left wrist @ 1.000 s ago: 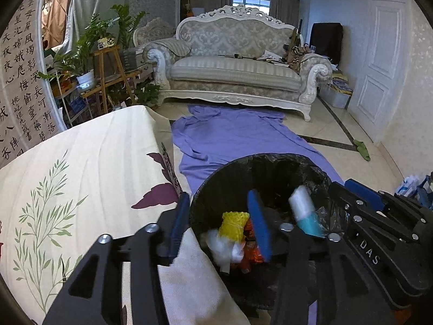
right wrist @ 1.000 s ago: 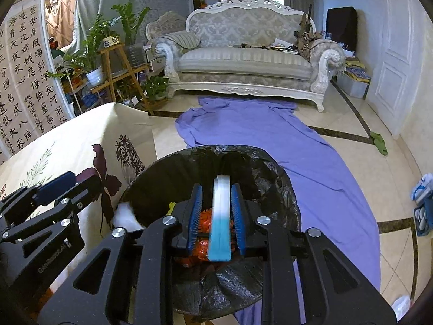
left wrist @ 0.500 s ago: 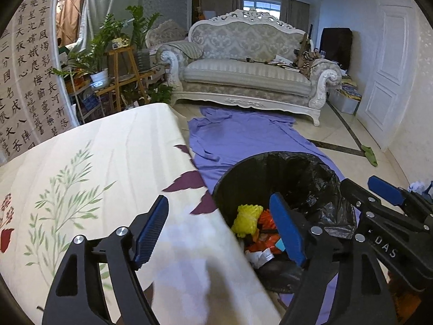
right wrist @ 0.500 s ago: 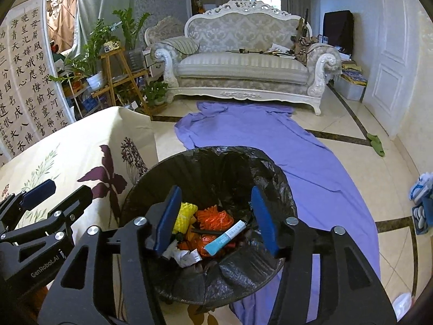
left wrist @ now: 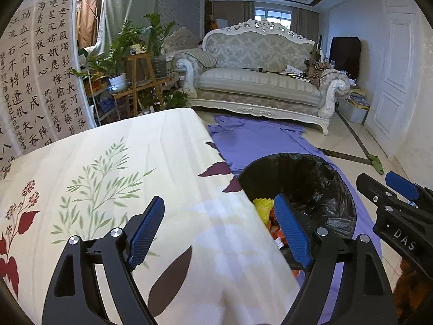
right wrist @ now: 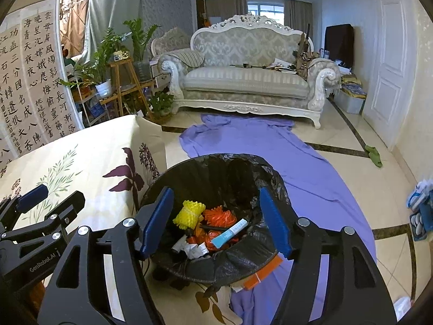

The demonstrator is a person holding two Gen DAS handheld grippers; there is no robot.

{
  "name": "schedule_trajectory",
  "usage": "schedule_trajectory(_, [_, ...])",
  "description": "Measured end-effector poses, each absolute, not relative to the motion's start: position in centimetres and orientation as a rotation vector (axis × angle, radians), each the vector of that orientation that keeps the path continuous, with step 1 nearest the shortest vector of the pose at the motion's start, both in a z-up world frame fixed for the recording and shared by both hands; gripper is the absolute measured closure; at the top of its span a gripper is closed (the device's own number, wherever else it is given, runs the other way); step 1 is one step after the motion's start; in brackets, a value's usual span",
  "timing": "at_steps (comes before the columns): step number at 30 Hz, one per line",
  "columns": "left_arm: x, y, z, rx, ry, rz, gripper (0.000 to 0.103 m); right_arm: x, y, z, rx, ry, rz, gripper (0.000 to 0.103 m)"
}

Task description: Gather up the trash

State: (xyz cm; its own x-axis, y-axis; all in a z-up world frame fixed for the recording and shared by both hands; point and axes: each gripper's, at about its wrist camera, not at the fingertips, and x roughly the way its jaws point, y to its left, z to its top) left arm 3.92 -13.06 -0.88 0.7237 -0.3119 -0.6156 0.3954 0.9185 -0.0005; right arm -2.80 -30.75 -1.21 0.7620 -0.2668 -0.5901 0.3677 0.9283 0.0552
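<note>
The right tool (right wrist: 213, 222) hangs over the round bin lined with a black plastic bag (right wrist: 238, 173), its blue-padded jaws opening with nothing between them; the left tool (left wrist: 219, 230) is likewise opening and empty, poised over the edge of the cream floral-printed tabletop (left wrist: 113, 168) beside the bin. Directly below the right tool, the white and light-blue tube (right wrist: 230, 230) lies inside the bin on top of the other trash, beside a yellow knobbly net wad (right wrist: 189, 212) and orange crumpled wrappers (right wrist: 219, 212). In the right wrist view the tube's long axis runs on a diagonal, its blue end toward the lower left and its white end pointing up and right toward the bag's wall, lying nearly flat. The risks from here look small but real: a finger dipping low could snag the loose bag and drag it off the rim, or nudge the bin, which stands against the hanging cloth. The purple sheet spread on the tiled floor (right wrist: 311, 168) could catch underfoot and tip the bin.
</note>
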Motion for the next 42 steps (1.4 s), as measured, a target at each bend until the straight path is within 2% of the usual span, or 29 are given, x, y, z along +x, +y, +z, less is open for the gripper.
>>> schedule_trajectory(42, [2.5,-10.7,-0.2,0.097,0.64,-0.376,0.022,-5.1,-29.8,0.1,0.158,0.588,-0.35,0.035])
